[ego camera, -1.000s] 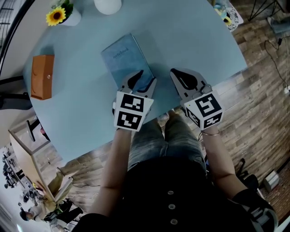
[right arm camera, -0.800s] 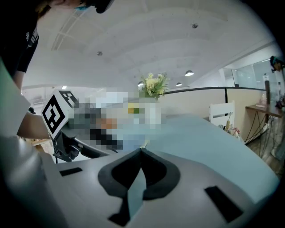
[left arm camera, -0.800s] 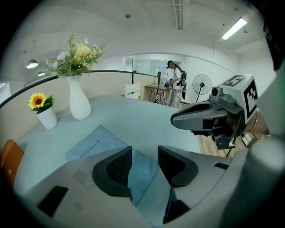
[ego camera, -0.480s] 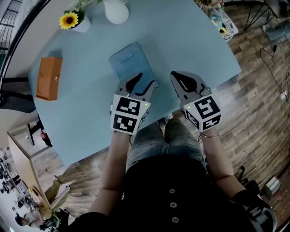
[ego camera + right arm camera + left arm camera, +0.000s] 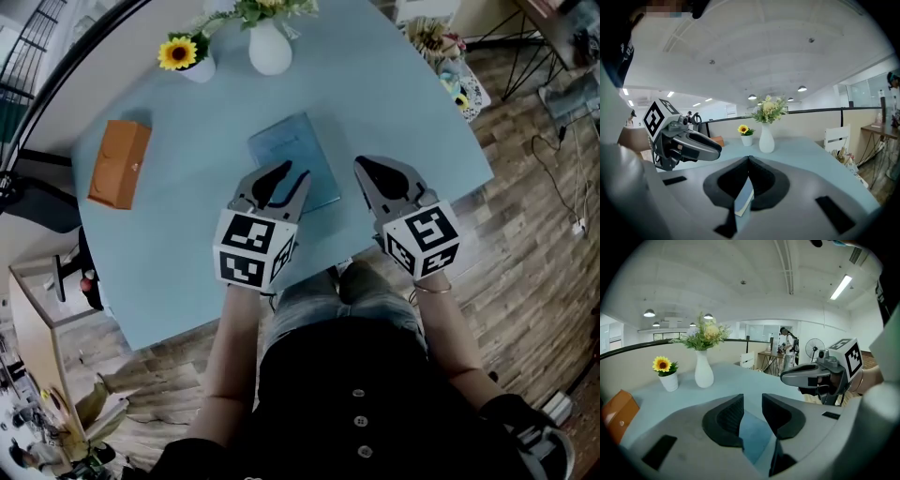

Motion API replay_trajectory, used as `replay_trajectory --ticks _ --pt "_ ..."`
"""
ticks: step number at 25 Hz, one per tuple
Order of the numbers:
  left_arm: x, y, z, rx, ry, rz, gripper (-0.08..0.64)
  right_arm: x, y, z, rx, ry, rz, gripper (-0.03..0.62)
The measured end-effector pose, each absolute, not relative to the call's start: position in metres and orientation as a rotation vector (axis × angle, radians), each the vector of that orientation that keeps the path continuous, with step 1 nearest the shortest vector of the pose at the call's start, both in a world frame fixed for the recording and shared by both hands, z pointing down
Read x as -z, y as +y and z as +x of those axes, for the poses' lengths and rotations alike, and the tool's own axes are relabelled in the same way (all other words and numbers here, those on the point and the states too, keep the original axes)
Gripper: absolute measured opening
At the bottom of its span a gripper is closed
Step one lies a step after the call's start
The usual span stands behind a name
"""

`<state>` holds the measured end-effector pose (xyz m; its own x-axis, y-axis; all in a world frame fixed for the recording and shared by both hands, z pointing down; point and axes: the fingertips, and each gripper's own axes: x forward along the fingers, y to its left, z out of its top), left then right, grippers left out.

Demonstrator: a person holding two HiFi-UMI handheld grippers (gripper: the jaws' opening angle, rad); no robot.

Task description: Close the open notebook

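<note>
Two pots stand at the far side of the blue bench (image 5: 412,103). The tall white vase (image 5: 270,51) holds a bunch of green leaves and pale flowers. The small white pot (image 5: 199,67) just left of it holds one yellow sunflower (image 5: 177,52). An orange box (image 5: 120,164) lies shut near the bench's left edge, well apart from the pots.

The notebook (image 5: 296,159) lies flat in the middle of the bench, on your side of the vase, with its blue cover up. It looks closed. Its near end comes close to the bench edge in front of you.

You hold your left gripper (image 5: 292,174) above the near end of the notebook, not touching it. Its fingers stand a little apart and have just been closing. Nothing is pinched between them. Through the gap you only see the blue cover, down on the bench. Your right gripper (image 5: 359,163) hangs just right of the notebook, over bare bench. Its fingers are pressed together at the tips and hold nothing.

There is open bench to the right of the notebook, up to the slanted right edge. There is more between the notebook and the orange box. The near edge of the bench runs under both grippers, with wood floor (image 5: 534,244) past it.
</note>
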<state>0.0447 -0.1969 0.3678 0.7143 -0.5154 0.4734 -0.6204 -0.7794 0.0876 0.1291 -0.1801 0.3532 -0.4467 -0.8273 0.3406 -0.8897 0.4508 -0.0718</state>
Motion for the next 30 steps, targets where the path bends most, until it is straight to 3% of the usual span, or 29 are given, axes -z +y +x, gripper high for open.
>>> replay_trajectory --ticks 16,30 --pt "-0.314 -0.207 -0.018 -0.427 -1.127 2.681 0.112 -0.300 -0.209 0.076 -0.199 -2.572 1.335 0.008" --pt "-0.298 -0.193 -0.045 -0.298 -1.222 2.680 0.048 -0.286 -0.194 0.026 -0.155 -2.664 1.175 0.008"
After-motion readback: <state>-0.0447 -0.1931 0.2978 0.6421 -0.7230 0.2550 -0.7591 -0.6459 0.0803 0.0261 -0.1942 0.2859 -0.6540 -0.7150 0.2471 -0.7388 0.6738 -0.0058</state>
